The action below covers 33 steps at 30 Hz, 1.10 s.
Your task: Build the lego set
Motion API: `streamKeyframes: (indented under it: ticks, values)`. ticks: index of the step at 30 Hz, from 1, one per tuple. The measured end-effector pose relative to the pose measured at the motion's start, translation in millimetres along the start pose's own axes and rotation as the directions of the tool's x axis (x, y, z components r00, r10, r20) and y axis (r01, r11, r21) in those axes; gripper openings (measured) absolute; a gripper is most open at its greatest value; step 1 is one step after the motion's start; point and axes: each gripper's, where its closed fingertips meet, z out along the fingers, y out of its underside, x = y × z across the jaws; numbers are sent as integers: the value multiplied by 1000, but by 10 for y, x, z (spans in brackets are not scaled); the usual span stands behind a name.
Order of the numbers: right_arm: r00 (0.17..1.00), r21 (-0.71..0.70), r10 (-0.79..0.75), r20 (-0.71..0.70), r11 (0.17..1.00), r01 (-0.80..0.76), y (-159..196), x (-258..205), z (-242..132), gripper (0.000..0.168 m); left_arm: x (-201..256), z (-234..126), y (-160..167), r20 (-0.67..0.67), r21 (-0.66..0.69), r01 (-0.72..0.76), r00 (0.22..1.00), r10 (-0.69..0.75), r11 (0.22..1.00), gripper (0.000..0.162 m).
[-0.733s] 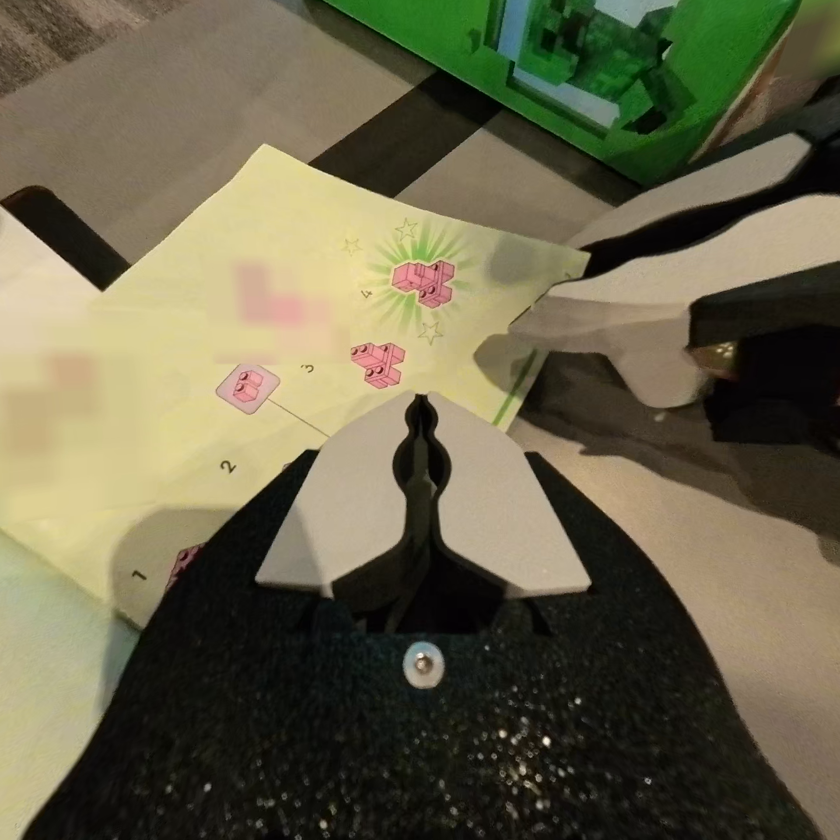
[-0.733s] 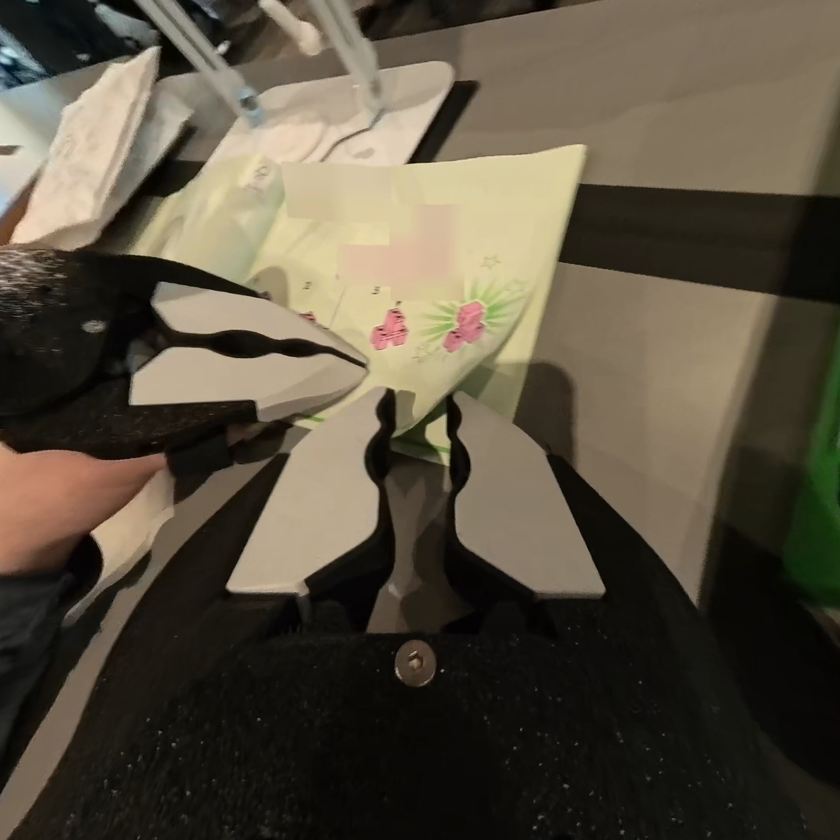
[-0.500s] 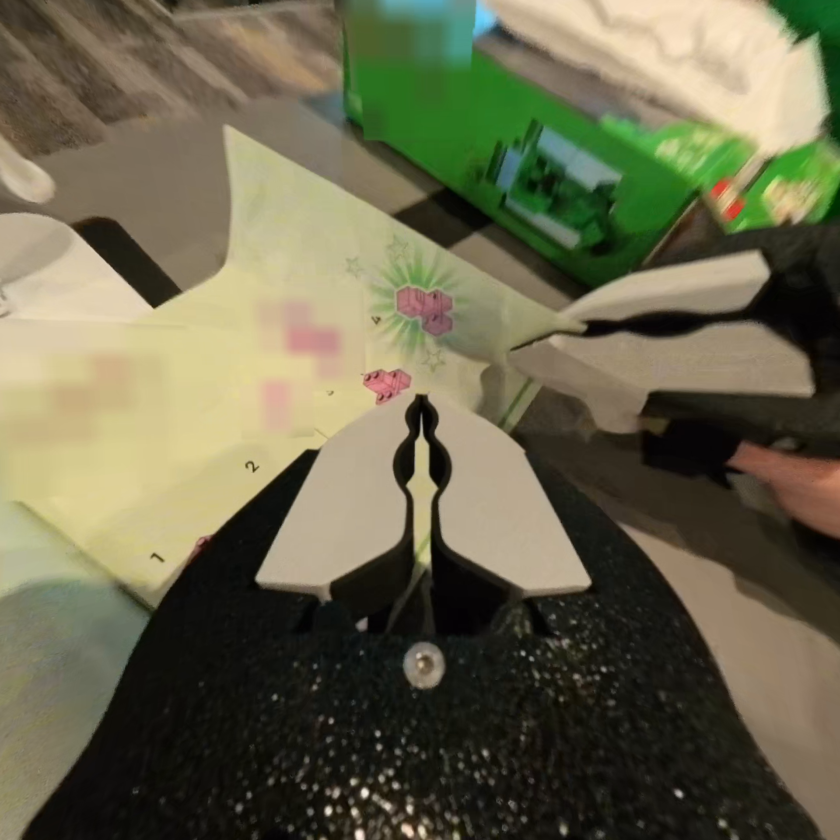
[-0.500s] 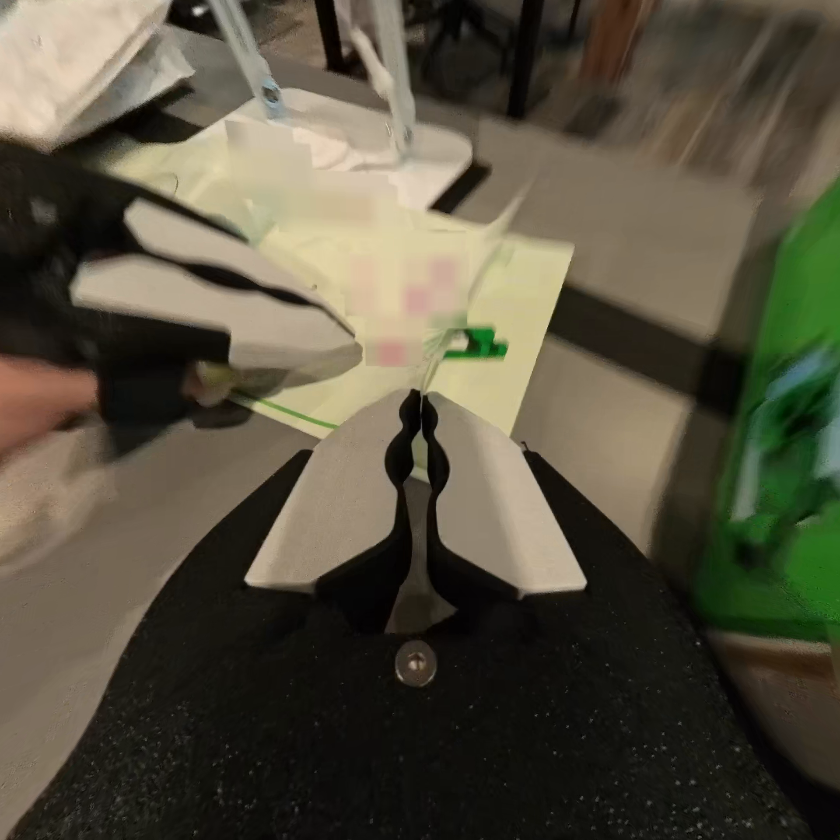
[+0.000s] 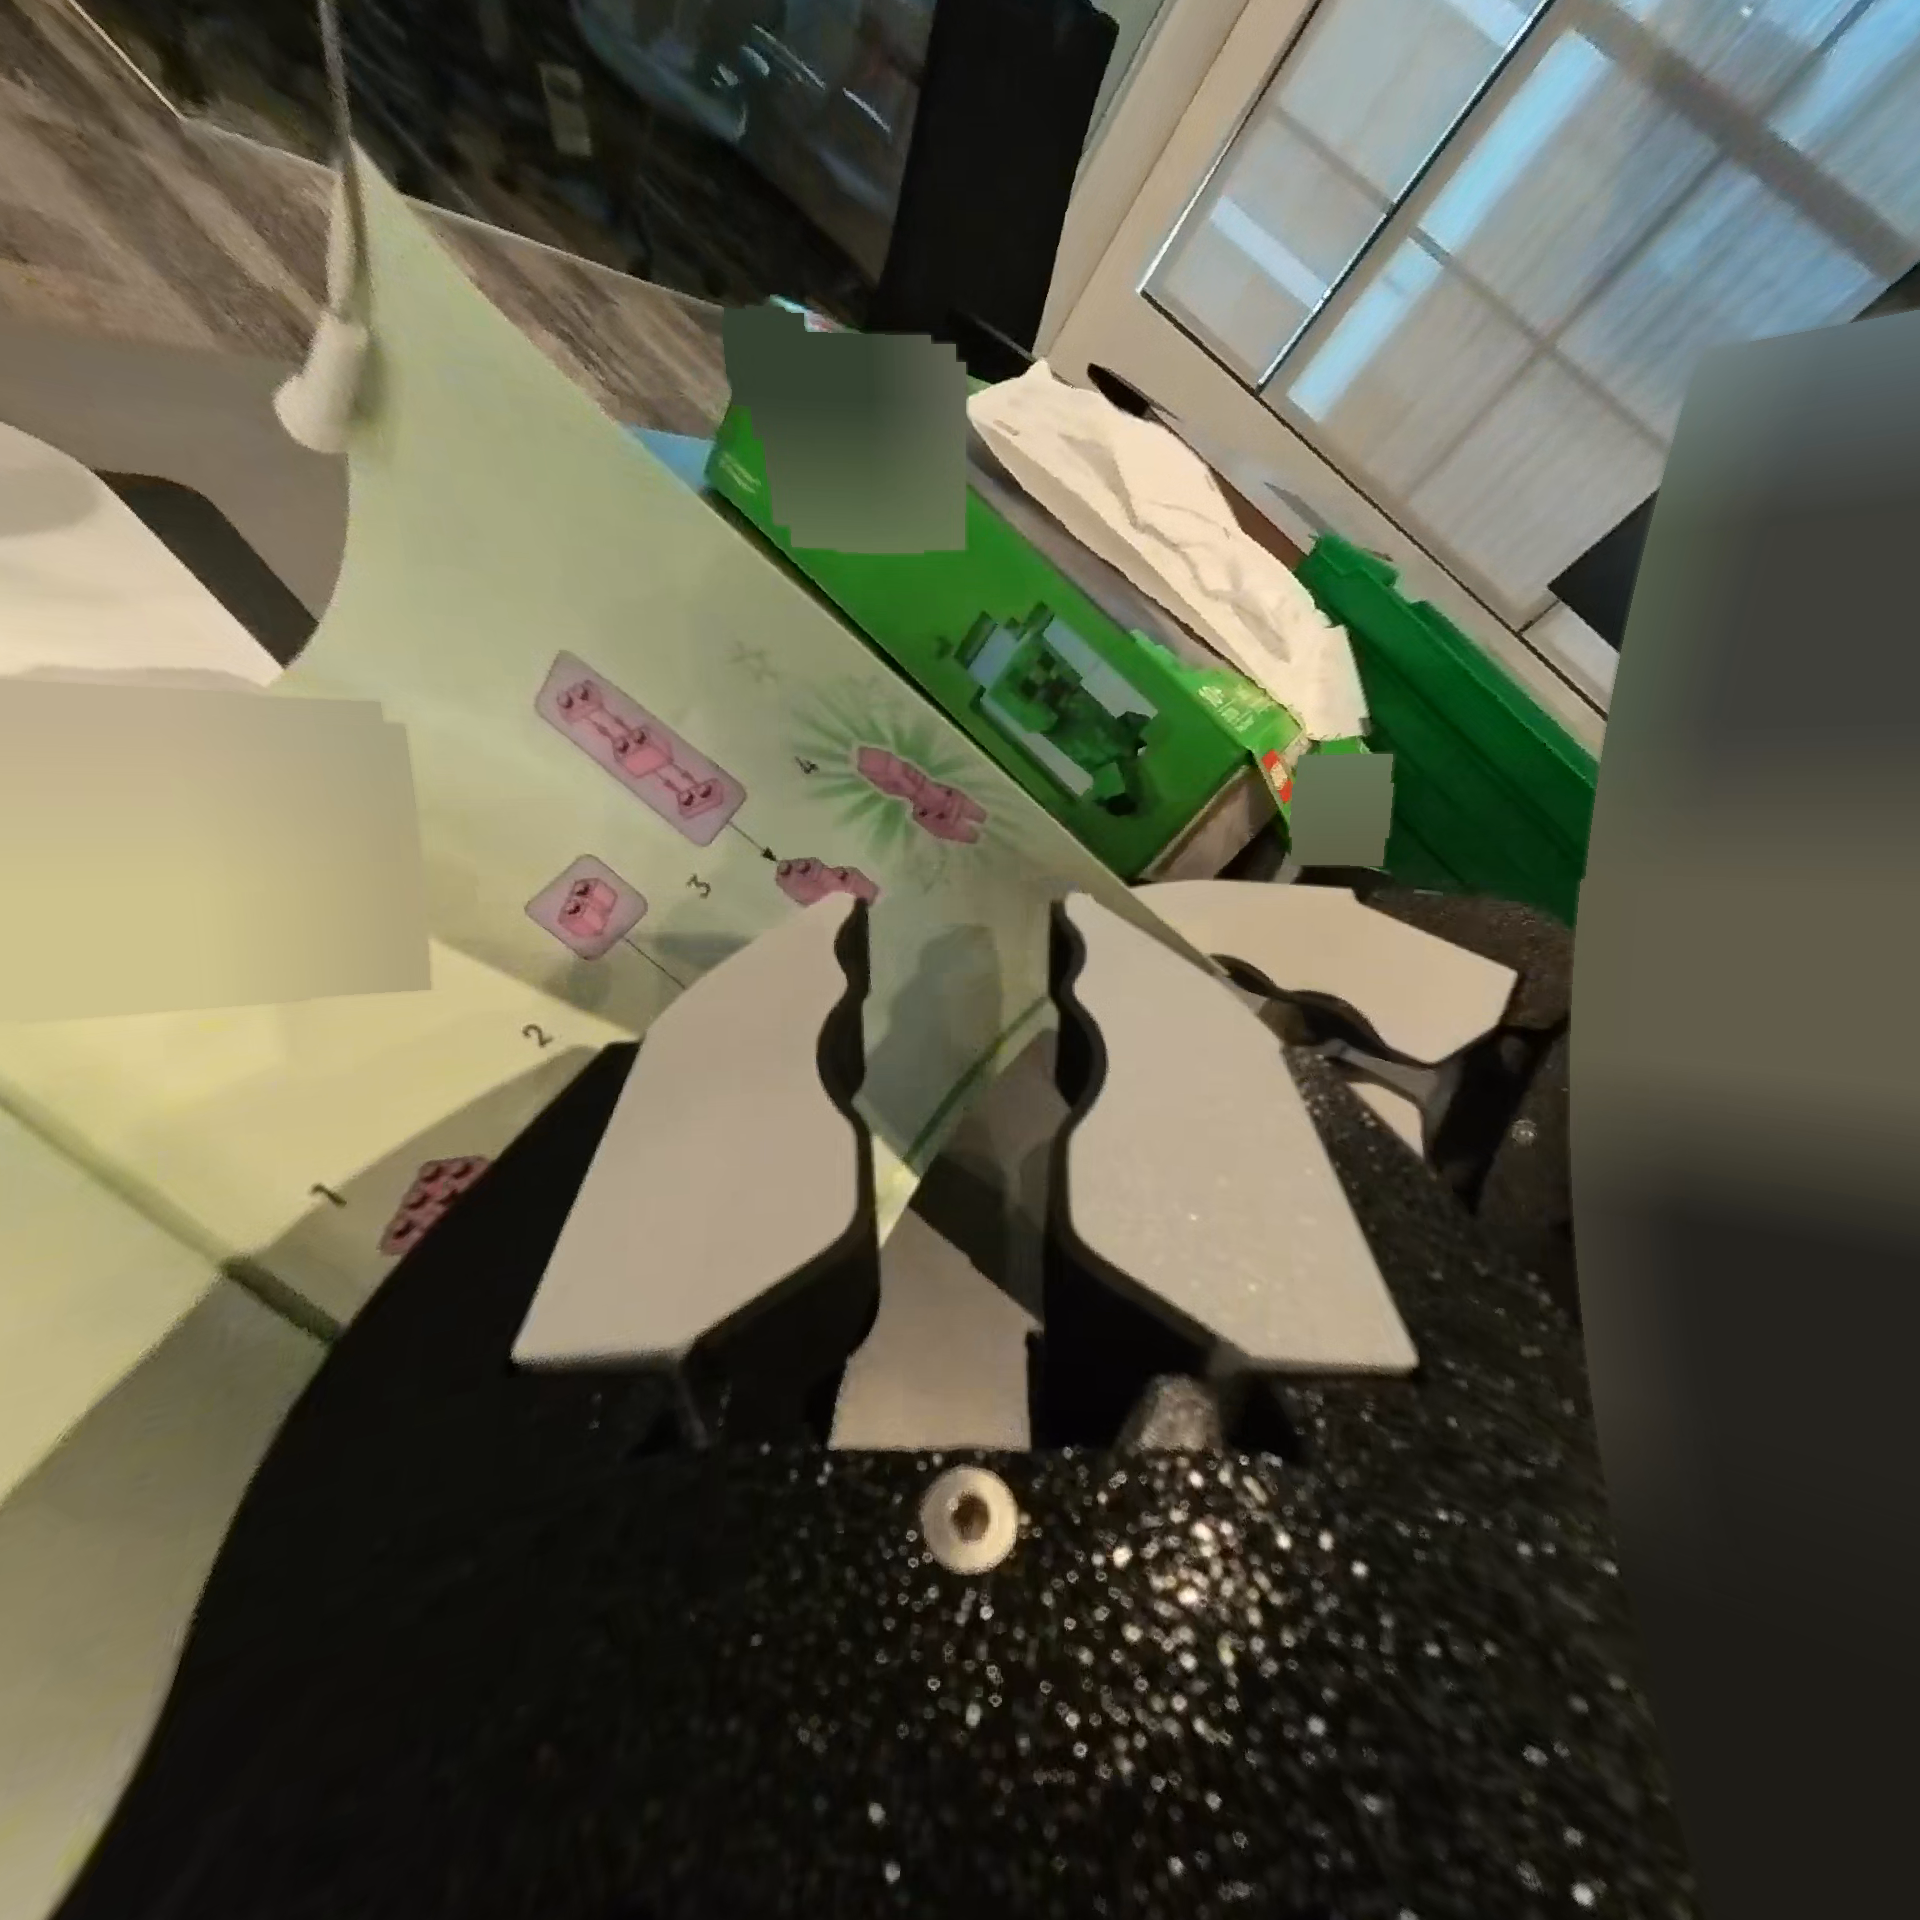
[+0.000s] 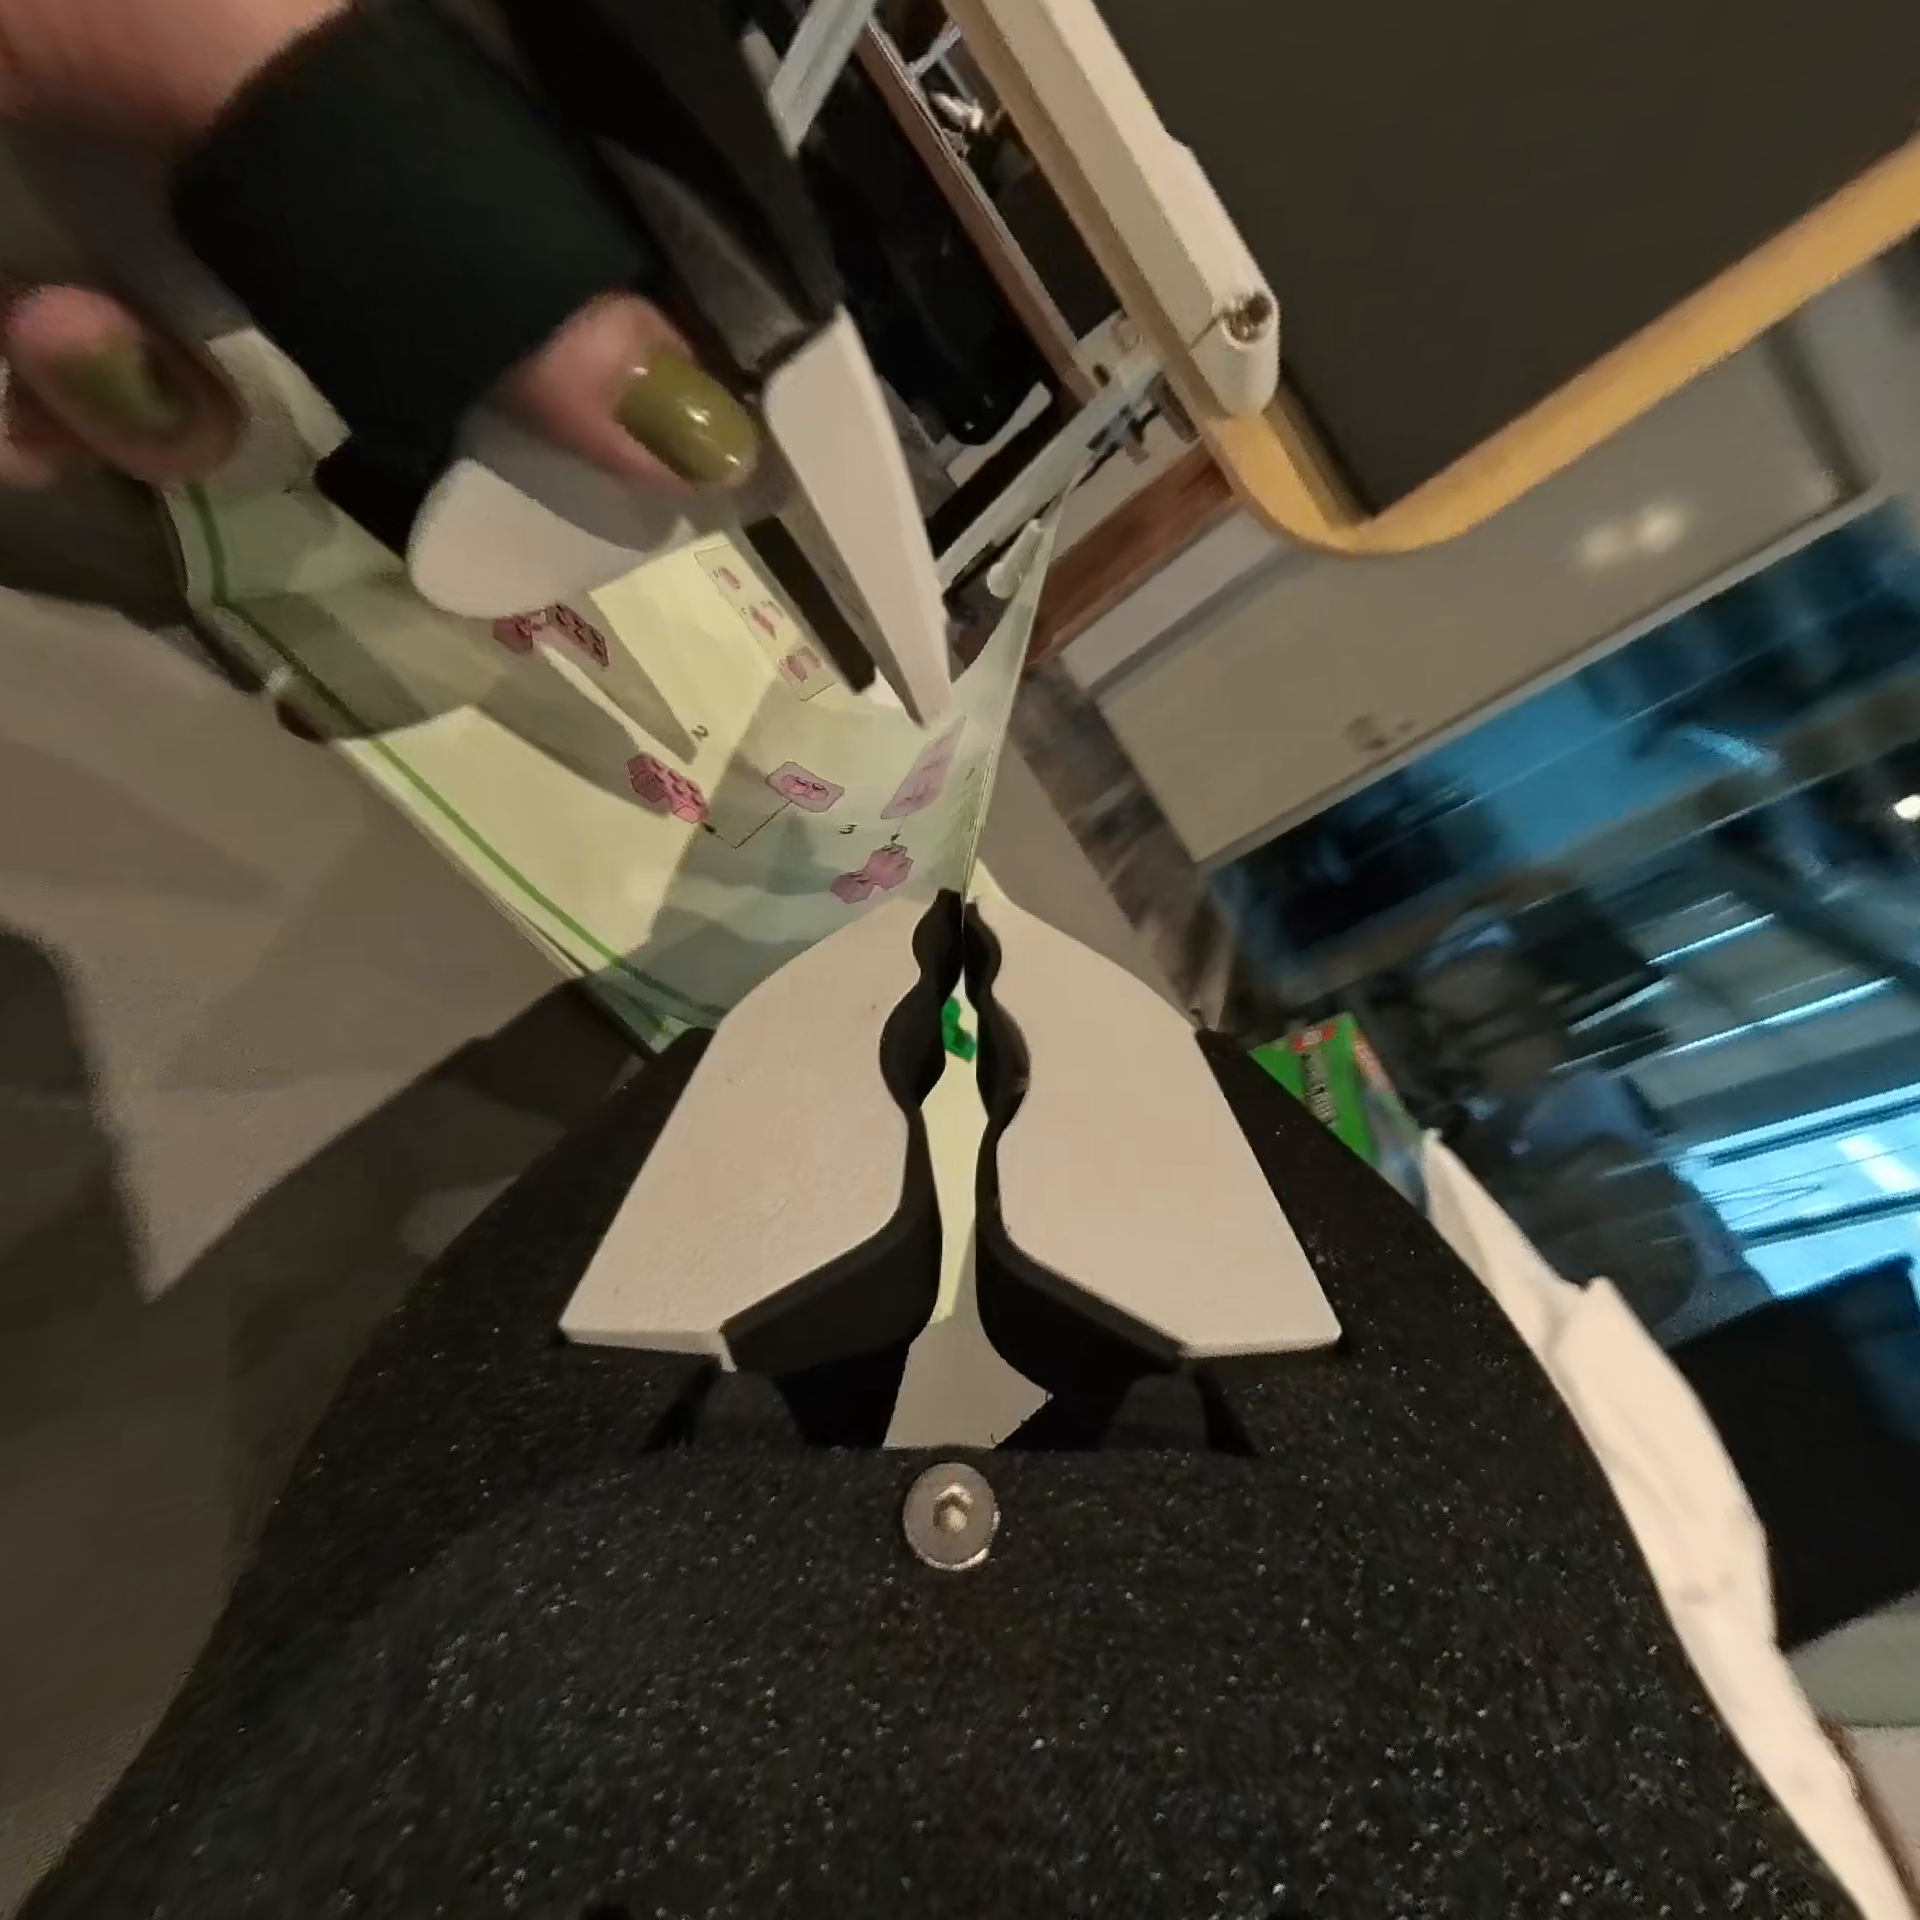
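Observation:
The pale green instruction booklet (image 5: 499,582) shows pink brick steps, and one page is lifted off the table. My right gripper (image 6: 961,914) is shut on that page's edge and holds it up. Its fingers (image 5: 1351,935) also show in the left wrist view, just right of my left gripper. My left gripper (image 5: 961,920) is open, and the lifted page passes between its fingers without being pinched. In the right wrist view the left gripper's fingers (image 6: 852,499) and the hand holding it are at the upper left, over the booklet (image 6: 582,727). No loose bricks are in view.
A green set box (image 5: 1039,644) lies behind the booklet with a crumpled white paper bag (image 5: 1164,520) on it. A second green box (image 5: 1455,727) is to its right. A white stand base (image 5: 62,561) sits at the left. The grey table (image 6: 156,935) runs under the booklet. Some 4 cm of space lies between my two pairs of fingers.
My right gripper has shut on the page's edge and raised it. My left gripper has gone from shut to open. Both views have tilted upward.

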Motion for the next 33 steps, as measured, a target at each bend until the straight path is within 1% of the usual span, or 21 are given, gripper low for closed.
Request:
streamKeyframes:
  ticks: [1,3,6,9,12,15,19,23,26,29,33]
  values:
    - [1000,6,-18,-8,1000,18,-13,1,-3,0,16,15,14,-14,-7,15,1000,-15,1000,36]
    - [999,17,-33,-16,999,34,-31,4,-7,0,53,35,13,-51,0,53,997,-53,999,39]
    - [1000,9,-21,-15,1000,21,-5,16,1,0,101,25,0,-105,18,96,990,-93,995,40]
    - [1000,11,-5,-18,1000,5,3,35,1,0,172,-26,41,-160,4,82,984,-80,997,40]
    - [999,13,-22,-24,1000,23,-9,34,-1,0,260,-68,32,-226,21,110,969,-102,994,38]
    - [999,21,-43,-33,999,44,-33,36,-8,0,346,-57,5,-302,36,181,939,-162,983,31]
    - [999,17,-41,-36,999,41,-24,46,-5,0,300,13,53,-278,25,257,930,-240,966,32]
    - [998,17,-37,-43,999,38,-25,63,-5,0,311,19,56,-284,22,291,919,-273,957,33]
    - [998,18,-37,-48,999,38,-26,73,-5,0,306,32,114,-275,-14,311,913,-303,950,32]
    - [998,16,-38,-49,999,39,-25,74,-3,0,399,43,173,-339,-71,350,872,-353,934,33]
    - [998,16,-42,-49,999,43,-29,73,-3,0,440,71,175,-372,-79,381,846,-381,921,35]
